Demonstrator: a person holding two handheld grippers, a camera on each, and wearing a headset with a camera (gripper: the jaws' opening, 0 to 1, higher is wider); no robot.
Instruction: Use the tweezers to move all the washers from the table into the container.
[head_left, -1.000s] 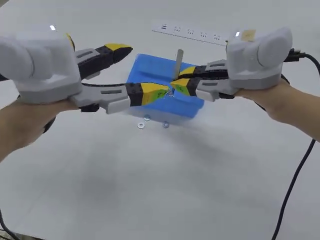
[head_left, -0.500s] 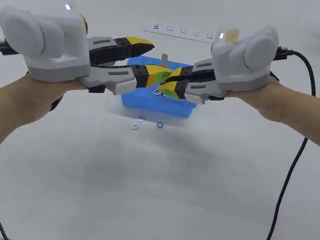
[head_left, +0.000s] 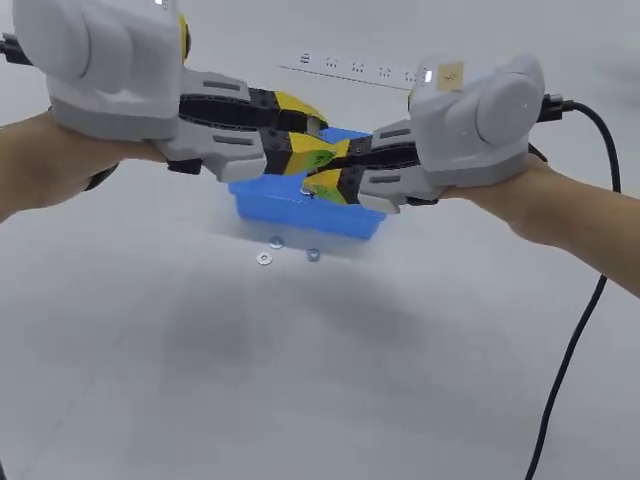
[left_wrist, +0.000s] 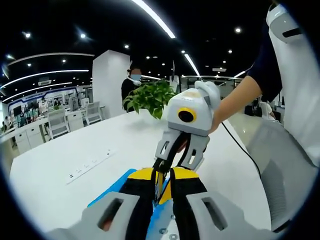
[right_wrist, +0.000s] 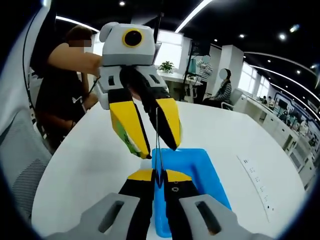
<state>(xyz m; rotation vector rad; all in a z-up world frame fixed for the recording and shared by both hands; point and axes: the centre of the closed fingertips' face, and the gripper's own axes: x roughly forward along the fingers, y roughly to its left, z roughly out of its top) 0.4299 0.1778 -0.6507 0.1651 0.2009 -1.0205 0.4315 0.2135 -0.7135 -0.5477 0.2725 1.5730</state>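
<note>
Over the white table (head_left: 300, 390) the two handheld tools meet nose to nose above a blue rectangular plastic container (head_left: 300, 212). The right gripper (right_wrist: 159, 179) has its yellow-tipped jaws pressed nearly together on a pair of thin metal tweezers (right_wrist: 158, 150), which stick straight out ahead of it over the container. The left gripper (left_wrist: 163, 176) faces it with its jaws standing apart, one on each side of the tweezers' far end; whether they touch the tweezers I cannot tell. Three small silver washers (head_left: 264, 259) lie on the table just in front of the container's near wall, close to one another and apart from both tools. Whether the tweezers' tips carry a washer is too small to make out. A white power strip (head_left: 350, 68) lies beyond the container, and a black cable (head_left: 575, 340) trails from the right gripper across the table.
</note>
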